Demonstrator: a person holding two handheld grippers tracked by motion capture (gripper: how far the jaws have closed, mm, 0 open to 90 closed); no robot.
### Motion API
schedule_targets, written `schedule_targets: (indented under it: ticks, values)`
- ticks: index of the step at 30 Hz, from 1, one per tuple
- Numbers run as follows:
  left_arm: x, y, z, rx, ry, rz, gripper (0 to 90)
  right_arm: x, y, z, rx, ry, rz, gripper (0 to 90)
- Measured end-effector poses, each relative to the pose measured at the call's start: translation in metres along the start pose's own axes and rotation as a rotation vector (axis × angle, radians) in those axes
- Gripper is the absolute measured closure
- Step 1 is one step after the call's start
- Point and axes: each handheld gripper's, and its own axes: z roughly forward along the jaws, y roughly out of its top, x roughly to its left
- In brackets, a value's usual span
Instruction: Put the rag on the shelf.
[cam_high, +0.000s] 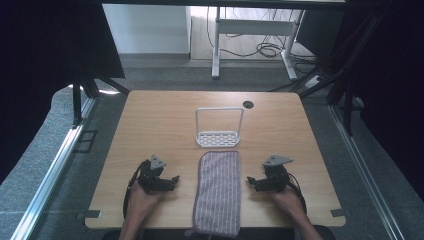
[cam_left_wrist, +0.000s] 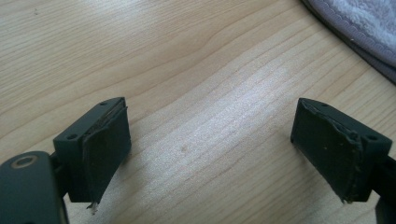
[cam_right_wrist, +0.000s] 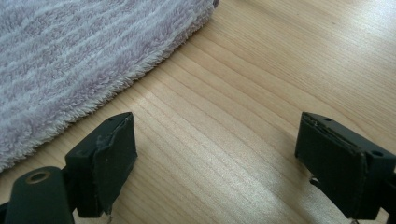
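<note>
Striped lilac-grey towel (cam_high: 218, 192) lay folded on the wooden table (cam_high: 160, 120), long axis running near to far, its near end overhanging the table edge. It sat between the left gripper (cam_high: 169, 181) and right gripper (cam_high: 254, 182), about equally near to each. Both grippers rested with jaws spread wide, empty, pointing inward at the towel. A white rack (cam_high: 218, 128) stood just beyond its far end.

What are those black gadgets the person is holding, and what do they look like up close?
Each hand holds a black two-jaw tool: the left gripper and right gripper. Both carry a grey three-cornered plate on top and trail a black cable. Up close, the jaws are blocky with worn, frayed dark pads. No sleeves cover the forearms.
</note>
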Motion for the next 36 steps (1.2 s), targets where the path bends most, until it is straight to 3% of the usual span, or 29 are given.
schedule_targets:
  ticks: [23,36]
  values:
    - [-0.0003,-0.0005,-0.0004,-0.006,0.003,-0.006,13.0,0.0007,-0.0001,-0.0002,0.002,-0.004,0.000,11.8]
    - [-0.0006,0.0002,-0.0014,-0.001,-0.011,-0.016,12.8,-0.0008,0.0029,-0.0022,0.030,0.024,-0.006,13.7]
